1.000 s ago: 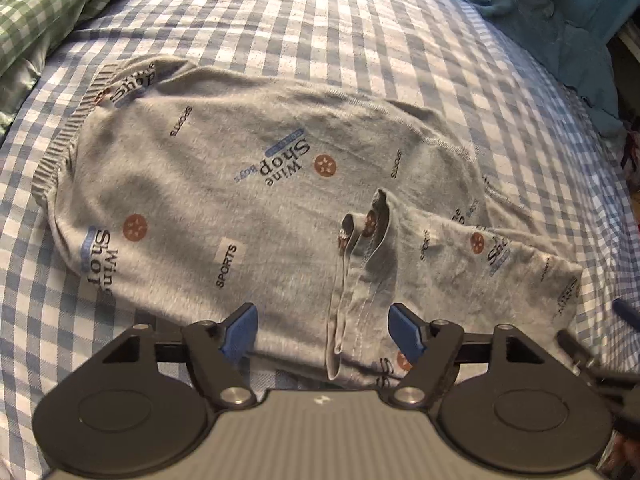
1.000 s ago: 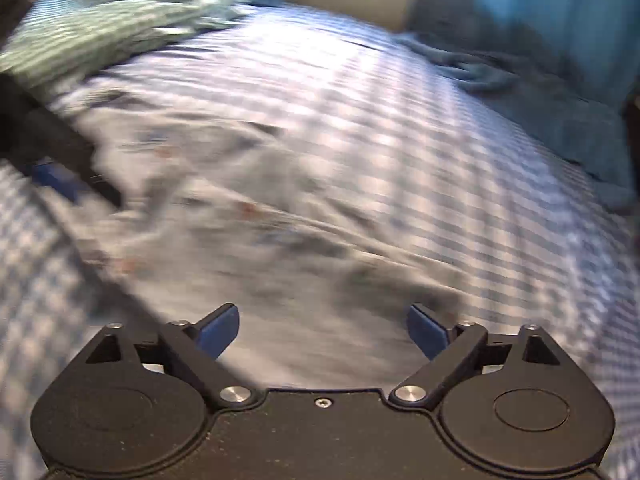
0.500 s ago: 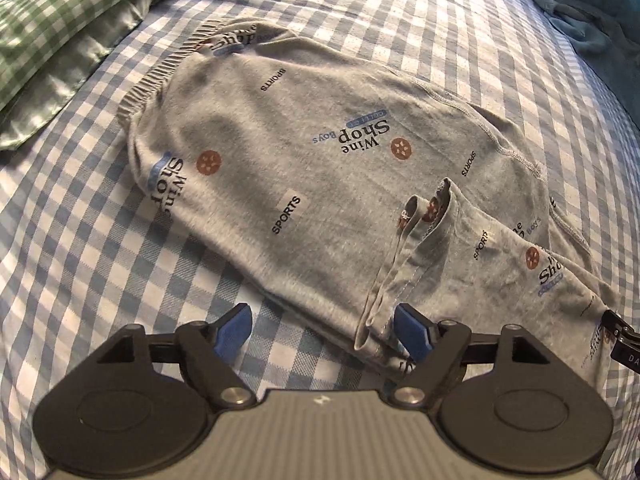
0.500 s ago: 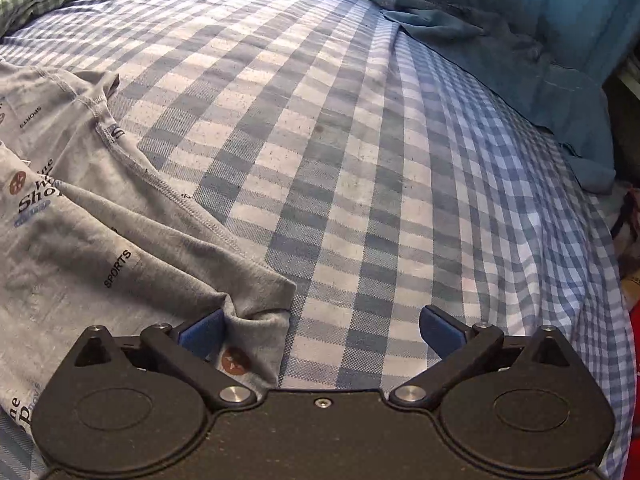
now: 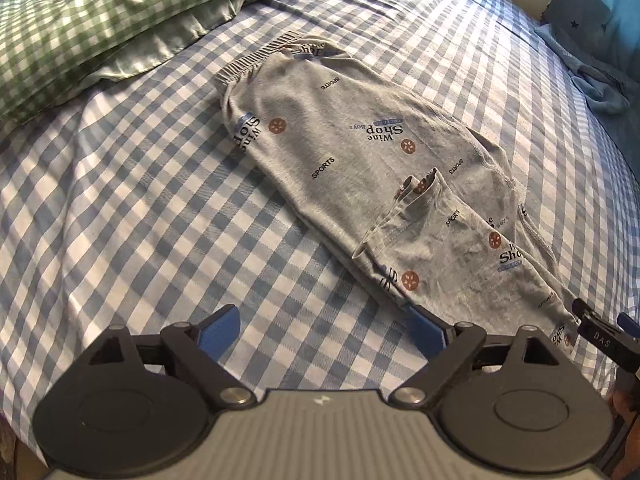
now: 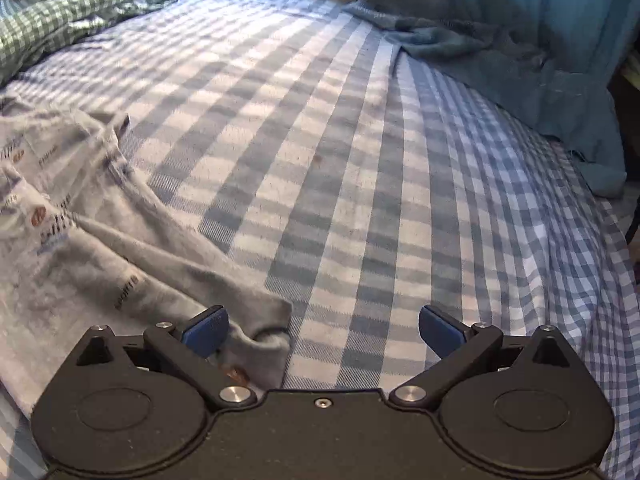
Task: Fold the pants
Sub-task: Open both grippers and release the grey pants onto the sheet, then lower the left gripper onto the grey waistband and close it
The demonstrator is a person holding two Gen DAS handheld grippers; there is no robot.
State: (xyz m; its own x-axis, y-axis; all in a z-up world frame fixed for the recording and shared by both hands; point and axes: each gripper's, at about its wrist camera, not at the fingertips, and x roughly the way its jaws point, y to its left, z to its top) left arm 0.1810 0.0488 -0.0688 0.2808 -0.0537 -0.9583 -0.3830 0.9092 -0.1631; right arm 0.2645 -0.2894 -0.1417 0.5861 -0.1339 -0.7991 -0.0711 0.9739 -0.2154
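Observation:
The grey printed pants (image 5: 360,152) lie flat on the bed, running from the waistband (image 5: 256,52) at top centre down to the lower right, with one leg end folded back over them (image 5: 416,204). My left gripper (image 5: 324,328) hovers over bare sheet beside the pants. Its jaws are opening with nothing between them, and the right pad (image 5: 424,326) sits by the folded edge. My right gripper (image 6: 322,328) stands open at the pants' (image 6: 100,260) end; a folded corner (image 6: 264,328) lies between its fingers beside the left pad (image 6: 206,326), unpinched. The right gripper (image 5: 600,338) also shows in the left wrist view.
The blue-and-white checked sheet (image 5: 120,220) covers the bed. A green checked pillow (image 5: 80,32) lies at the upper left. A teal blanket (image 6: 500,64) is bunched along the far right, where the bed edge (image 6: 616,280) drops away.
My left gripper has lifted and drawn back off the pants toward the left, rolling as it went, its jaws spreading wider. My right gripper swung to the pants' end and stopped there.

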